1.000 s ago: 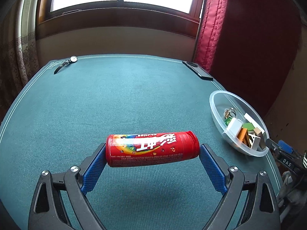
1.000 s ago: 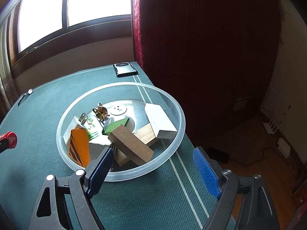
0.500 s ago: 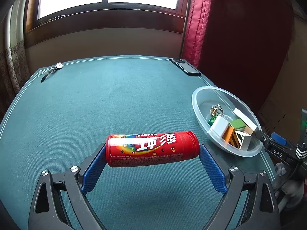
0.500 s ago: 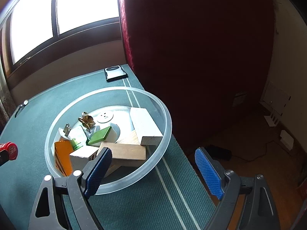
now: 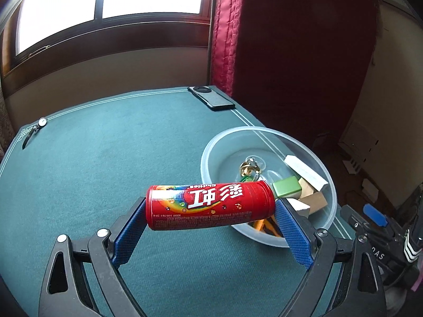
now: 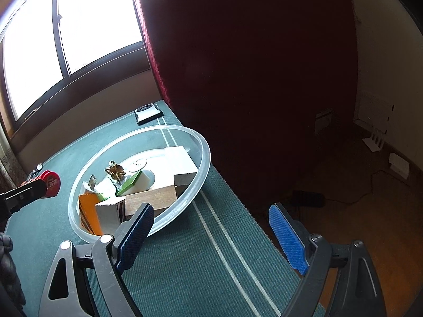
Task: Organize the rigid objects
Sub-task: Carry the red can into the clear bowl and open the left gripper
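The left gripper (image 5: 210, 212) pinches a red Skittles can (image 5: 210, 206) end to end between its blue pads, holding it sideways at the centre of the left wrist frame, above the green tablecloth (image 5: 92, 174). Right of the can sits a clear plastic bowl (image 5: 327, 182) holding wooden blocks (image 5: 313, 200), a green tile (image 5: 286, 186) and keys (image 5: 248, 167). The right gripper (image 6: 211, 227) is spread wide and holds nothing, its left pad over the bowl's near rim. A black phone (image 5: 211, 97) lies at the upper centre.
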{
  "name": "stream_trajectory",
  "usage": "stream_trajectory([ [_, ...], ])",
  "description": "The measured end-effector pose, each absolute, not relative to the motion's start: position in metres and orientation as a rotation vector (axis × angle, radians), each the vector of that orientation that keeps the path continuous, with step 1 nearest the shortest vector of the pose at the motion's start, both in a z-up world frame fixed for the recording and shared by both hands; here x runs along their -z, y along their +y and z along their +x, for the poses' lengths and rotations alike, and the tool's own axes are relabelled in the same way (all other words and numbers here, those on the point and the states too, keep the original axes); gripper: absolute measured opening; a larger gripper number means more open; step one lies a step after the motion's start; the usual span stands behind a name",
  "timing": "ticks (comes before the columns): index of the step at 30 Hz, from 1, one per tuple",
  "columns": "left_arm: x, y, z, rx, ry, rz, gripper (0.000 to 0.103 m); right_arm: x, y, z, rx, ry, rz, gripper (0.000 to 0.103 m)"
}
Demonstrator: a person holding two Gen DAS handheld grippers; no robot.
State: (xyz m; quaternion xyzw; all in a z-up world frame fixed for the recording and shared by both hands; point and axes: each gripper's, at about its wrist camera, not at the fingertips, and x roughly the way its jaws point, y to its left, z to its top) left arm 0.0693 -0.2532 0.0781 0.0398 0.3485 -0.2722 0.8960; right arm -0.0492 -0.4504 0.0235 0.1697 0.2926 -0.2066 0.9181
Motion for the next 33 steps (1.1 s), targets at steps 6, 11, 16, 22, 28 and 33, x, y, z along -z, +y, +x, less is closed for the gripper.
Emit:
stream_trajectory([
  [6,-0.080,-0.289,0.075,0.618,0.714,0.112,0.094,-0.018,-0.460,-0.053,0.426,0.606,0.387,0.092],
  [11,-0.075,-0.313,0.083,0.651,0.729,0.133,0.094,-0.016,-0.462,-0.051,0.413,0.614,0.396,0.092],
  [16,-0.068,-0.330,0.084,0.675,0.739,0.163,0.094,-0.015,-0.463,-0.052,0.406,0.614,0.402,0.092],
  [22,-0.062,-0.342,0.087,0.683,0.745,0.180,0.094,-0.014,-0.465,-0.052,0.399,0.619,0.404,0.092],
  [28,-0.056,-0.346,0.091,0.680,0.779,0.183,0.095,-0.014,-0.465,-0.052,0.396,0.624,0.406,0.092],
  [33,-0.054,-0.341,0.092,0.661,0.793,0.177,0.095,-0.014,-0.464,-0.052,0.394,0.627,0.400,0.097],
])
